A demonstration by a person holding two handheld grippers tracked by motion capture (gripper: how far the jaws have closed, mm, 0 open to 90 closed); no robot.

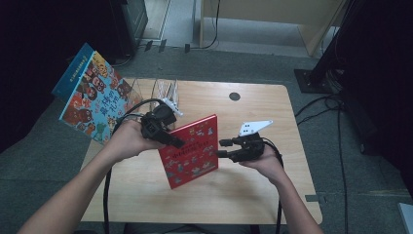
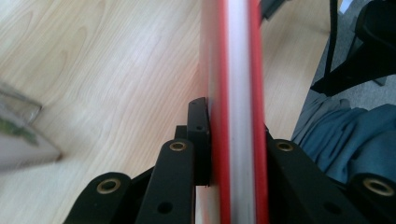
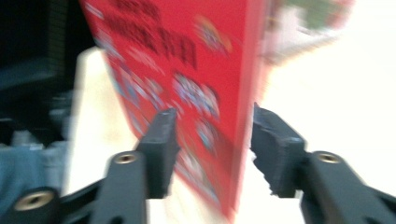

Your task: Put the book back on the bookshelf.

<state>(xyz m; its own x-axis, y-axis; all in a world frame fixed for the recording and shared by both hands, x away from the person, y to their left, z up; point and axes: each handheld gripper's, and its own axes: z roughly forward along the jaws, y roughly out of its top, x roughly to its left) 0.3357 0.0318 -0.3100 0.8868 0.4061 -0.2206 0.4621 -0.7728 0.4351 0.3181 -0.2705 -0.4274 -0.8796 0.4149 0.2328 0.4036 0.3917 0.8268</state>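
Red picture book (image 1: pixel 192 151) held upright, left gripper (image 1: pixel 176 142) jaws clamping it, right gripper (image 1: pixel 223 148) jaws wide astride its edge

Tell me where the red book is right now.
In the high view the red book stands on edge mid-table, clamped by the left gripper at its left edge, with the open right gripper at its right edge.

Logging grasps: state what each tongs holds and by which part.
Left tongs are shut on the red book, clamping its left edge. Right tongs are open, jaws straddling the book's right edge, not yet gripping it.
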